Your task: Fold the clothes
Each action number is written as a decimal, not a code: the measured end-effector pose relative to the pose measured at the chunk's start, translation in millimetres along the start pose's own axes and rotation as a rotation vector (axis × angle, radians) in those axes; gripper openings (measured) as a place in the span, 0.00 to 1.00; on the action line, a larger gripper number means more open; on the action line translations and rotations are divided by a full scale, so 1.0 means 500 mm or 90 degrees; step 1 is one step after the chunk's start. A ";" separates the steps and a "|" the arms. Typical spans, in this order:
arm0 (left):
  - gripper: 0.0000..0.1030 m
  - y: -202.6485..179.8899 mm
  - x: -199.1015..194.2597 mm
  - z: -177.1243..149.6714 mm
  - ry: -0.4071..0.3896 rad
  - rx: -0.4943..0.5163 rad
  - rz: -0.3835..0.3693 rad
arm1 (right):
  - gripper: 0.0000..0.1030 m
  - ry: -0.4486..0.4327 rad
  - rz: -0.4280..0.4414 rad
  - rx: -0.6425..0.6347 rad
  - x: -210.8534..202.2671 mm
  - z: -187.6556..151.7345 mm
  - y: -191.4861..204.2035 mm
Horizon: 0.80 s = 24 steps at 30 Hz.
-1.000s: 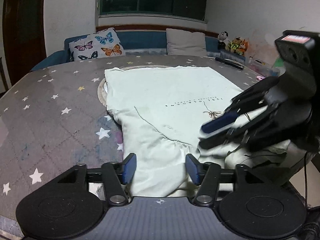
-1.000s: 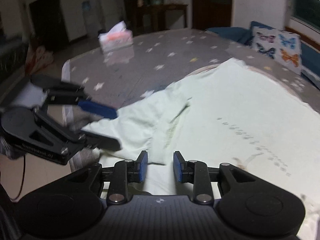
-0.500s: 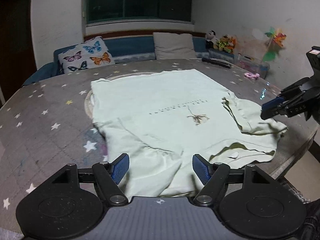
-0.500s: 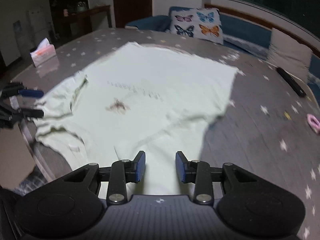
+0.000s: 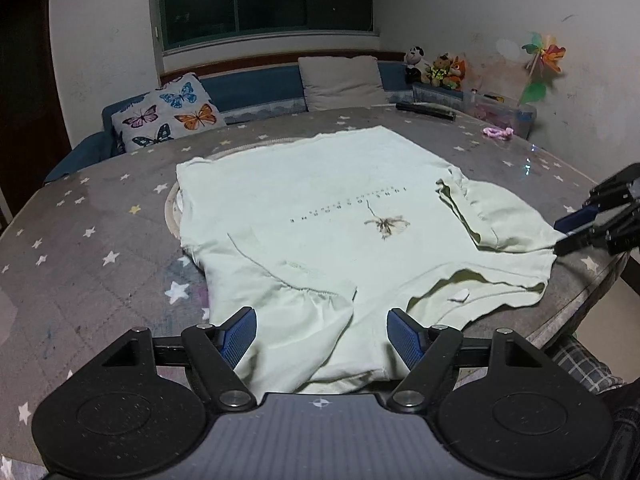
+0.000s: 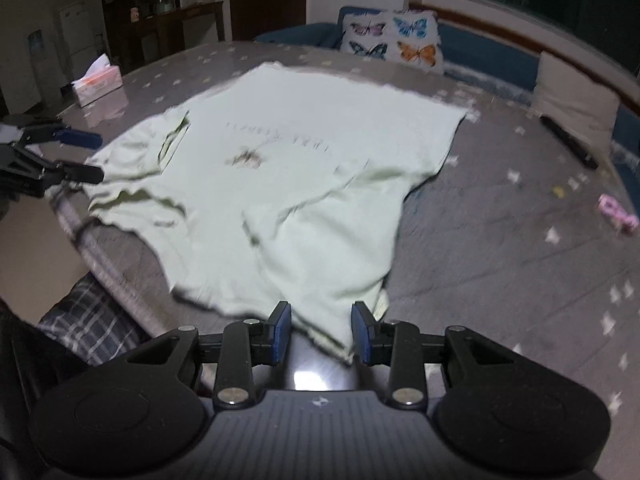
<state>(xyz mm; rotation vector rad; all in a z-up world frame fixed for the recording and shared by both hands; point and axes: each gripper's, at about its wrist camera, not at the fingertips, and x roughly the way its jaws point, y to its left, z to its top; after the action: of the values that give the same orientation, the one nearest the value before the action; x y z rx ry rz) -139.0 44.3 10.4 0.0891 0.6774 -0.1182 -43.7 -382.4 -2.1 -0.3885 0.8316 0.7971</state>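
A pale green T-shirt [image 5: 320, 216] lies spread on the grey star-patterned table [image 5: 92, 248], print side up, collar toward me. My left gripper [image 5: 322, 336] is open, its blue pads on either side of the left sleeve. My right gripper [image 6: 322, 334] is open with the right sleeve's tip between its pads. The right gripper also shows in the left wrist view [image 5: 568, 236] at the right sleeve's edge. The left gripper shows in the right wrist view [image 6: 84, 156] at the far sleeve. The shirt [image 6: 304, 168] is blurred in the right wrist view.
A tissue box [image 6: 98, 84] stands on the table's far side. A black remote [image 5: 426, 110] and a pink hair tie [image 5: 498, 132] lie near the table's back edge. A butterfly cushion [image 5: 170, 116] sits on the sofa behind. The table edge is close in front.
Both grippers have moved apart, each out to its own sleeve. The left gripper has opened wider. The right gripper swung from beside the left one to the shirt's right side.
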 end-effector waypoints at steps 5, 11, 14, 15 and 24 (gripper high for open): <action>0.72 -0.002 -0.017 -0.006 -0.001 0.024 -0.003 | 0.32 -0.012 -0.006 -0.008 -0.016 0.008 0.005; 0.66 -0.002 -0.025 -0.013 -0.002 0.029 -0.009 | 0.31 -0.055 0.000 -0.038 0.006 0.055 0.024; 0.62 -0.005 -0.031 -0.017 -0.004 0.042 -0.016 | 0.31 -0.050 -0.015 -0.045 0.045 0.070 0.034; 0.61 -0.007 -0.033 -0.019 -0.004 0.048 -0.019 | 0.30 -0.047 -0.015 -0.046 0.057 0.073 0.037; 0.60 -0.042 -0.031 -0.036 0.002 0.156 -0.056 | 0.30 -0.035 0.013 -0.107 0.059 0.069 0.069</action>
<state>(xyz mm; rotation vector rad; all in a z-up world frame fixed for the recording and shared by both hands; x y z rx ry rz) -164.9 27.0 5.3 0.2954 0.6681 -0.2850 -39.9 -325.4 -3.6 -0.5055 0.7210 0.8953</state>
